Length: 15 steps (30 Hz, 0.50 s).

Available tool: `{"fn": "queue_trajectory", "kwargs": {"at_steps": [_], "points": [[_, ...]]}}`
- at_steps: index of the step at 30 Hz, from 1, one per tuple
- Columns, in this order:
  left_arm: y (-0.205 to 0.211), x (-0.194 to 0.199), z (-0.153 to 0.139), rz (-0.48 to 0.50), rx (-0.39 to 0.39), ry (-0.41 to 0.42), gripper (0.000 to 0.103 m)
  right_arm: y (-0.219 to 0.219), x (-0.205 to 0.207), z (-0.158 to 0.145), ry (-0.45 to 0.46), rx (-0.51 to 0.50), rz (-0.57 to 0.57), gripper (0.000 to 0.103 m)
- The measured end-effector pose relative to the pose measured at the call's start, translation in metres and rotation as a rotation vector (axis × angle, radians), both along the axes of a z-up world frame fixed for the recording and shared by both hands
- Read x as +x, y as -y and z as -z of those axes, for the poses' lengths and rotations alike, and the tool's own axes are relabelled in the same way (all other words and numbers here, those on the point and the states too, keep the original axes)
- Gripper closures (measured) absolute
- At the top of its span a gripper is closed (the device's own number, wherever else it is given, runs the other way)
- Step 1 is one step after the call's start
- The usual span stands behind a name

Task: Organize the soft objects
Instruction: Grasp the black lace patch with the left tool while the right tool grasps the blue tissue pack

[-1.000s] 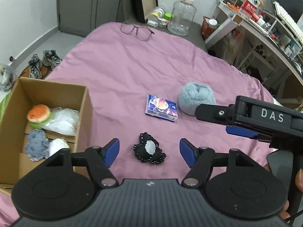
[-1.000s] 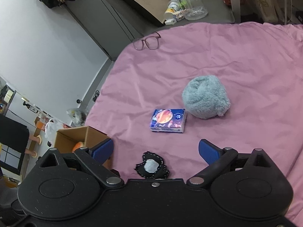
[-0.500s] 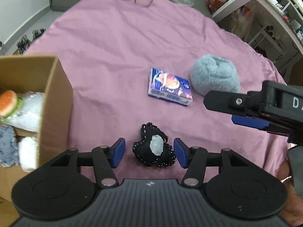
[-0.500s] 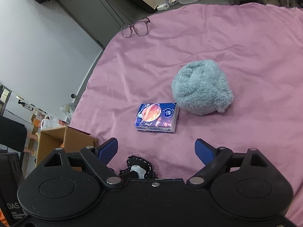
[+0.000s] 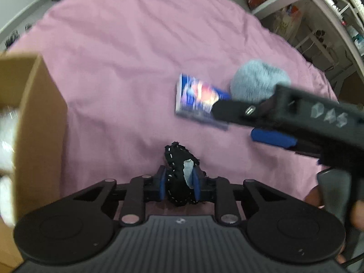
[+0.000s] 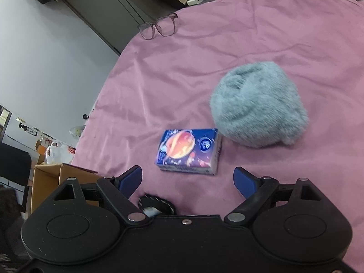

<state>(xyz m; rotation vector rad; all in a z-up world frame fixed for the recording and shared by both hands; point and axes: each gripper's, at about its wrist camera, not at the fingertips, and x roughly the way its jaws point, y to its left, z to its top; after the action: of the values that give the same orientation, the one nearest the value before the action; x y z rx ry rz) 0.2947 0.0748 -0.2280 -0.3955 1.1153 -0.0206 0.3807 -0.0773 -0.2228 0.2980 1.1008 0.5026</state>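
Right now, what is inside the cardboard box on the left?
In the left wrist view, the cardboard box shows only blurred white soft shapes at the frame edge. Its near wall and the crop hide the rest, so the full contents cannot be told.

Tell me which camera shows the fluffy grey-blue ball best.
The right wrist view: the fluffy grey-blue ball sits whole and unobstructed beside the tissue pack. In the left wrist view it is blurred, and the right gripper covers its lower part.

Pink bedsheet point(image 6: 250, 45), grey-blue fluffy plush point(image 6: 257, 104), black white-stitched pouch point(image 5: 178, 170), blue-orange tissue pack point(image 6: 188, 151)
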Motion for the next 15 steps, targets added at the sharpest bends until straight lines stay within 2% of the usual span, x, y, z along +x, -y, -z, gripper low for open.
{"fn": "queue_trajectory", "kwargs": {"at_steps": [5,8,15], "points": [[-0.011,0.007,-0.011,-0.035,0.063,0.055,0.080,-0.009,0.007,0.008,0.002,0.006,0.003,0.015],[-0.019,0.013,-0.006,-0.054,0.047,0.041,0.080,-0.019,0.011,0.014,-0.005,-0.002,-0.005,0.015],[-0.015,0.021,0.002,-0.021,0.019,0.028,0.080,-0.040,0.019,0.020,0.014,-0.065,-0.010,0.015]]}}
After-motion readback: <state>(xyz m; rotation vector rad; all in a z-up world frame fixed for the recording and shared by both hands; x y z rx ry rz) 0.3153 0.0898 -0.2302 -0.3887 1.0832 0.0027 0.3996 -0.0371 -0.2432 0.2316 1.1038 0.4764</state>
